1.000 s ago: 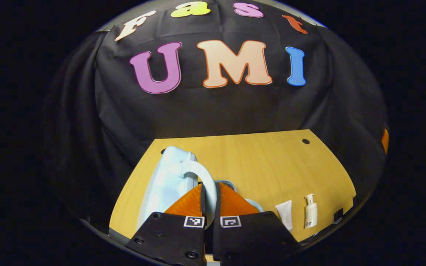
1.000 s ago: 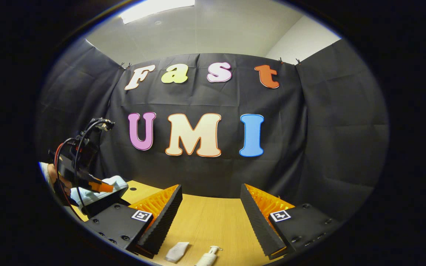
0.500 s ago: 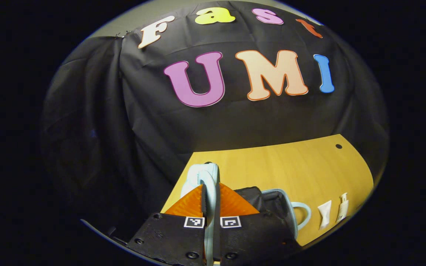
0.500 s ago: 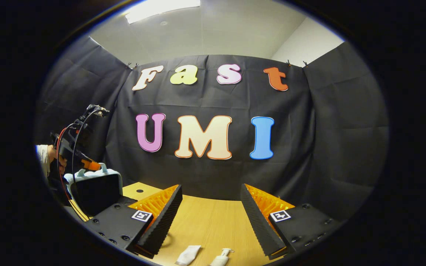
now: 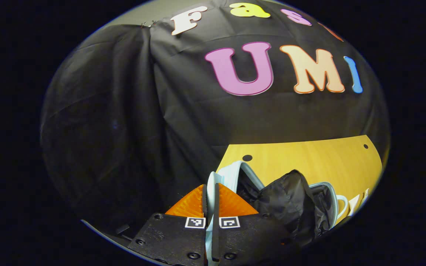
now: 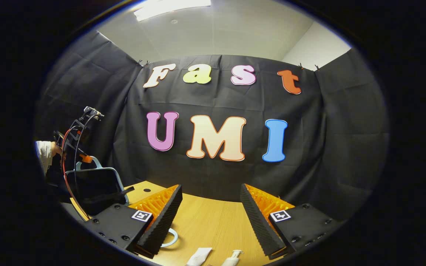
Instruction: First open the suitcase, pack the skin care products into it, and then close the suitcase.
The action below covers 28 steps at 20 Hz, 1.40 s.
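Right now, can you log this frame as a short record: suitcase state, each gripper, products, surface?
suitcase: small pale blue hard-shell suitcase, lid raised, dark fabric lining showing
left gripper: left gripper shut on the pale blue suitcase handle, holding the lid up
right gripper: right gripper open, above the table, holding nothing
products: white squeeze tube and white pump bottle lying on the table, outside the suitcase
surface: light wooden table
task stage: suitcase open, packing not begun
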Each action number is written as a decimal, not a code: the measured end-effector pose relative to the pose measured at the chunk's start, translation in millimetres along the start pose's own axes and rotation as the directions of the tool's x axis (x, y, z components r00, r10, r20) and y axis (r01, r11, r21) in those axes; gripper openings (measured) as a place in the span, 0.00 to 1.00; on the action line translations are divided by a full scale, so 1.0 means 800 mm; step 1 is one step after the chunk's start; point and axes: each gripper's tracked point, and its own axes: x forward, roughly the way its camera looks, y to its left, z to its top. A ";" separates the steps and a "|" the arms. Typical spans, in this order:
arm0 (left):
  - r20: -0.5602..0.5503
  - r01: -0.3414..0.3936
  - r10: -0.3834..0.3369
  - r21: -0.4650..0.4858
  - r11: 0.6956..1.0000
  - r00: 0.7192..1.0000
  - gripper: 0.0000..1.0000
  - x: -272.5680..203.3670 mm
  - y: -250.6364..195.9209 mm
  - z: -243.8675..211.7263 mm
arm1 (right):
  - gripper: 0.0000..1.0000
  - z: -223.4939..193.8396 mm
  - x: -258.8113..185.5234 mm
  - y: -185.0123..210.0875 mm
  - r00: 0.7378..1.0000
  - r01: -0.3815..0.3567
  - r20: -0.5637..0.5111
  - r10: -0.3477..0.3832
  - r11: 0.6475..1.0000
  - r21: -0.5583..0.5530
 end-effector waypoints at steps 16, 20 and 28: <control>-0.370 -0.112 0.052 -0.141 0.984 0.927 0.00 0.144 0.098 -0.254 | 1.00 -0.032 0.022 0.048 0.995 -0.012 -0.095 0.006 0.998 -0.063; -0.381 -0.160 0.113 -0.094 0.983 0.918 0.01 0.156 0.105 -0.295 | 1.00 -0.038 0.018 0.042 0.993 0.004 -0.115 -0.013 0.997 -0.071; -0.123 -0.332 0.320 -0.101 0.938 0.939 0.95 0.109 0.143 -0.193 | 1.00 -0.031 0.005 0.018 0.996 0.007 -0.093 -0.013 0.998 -0.058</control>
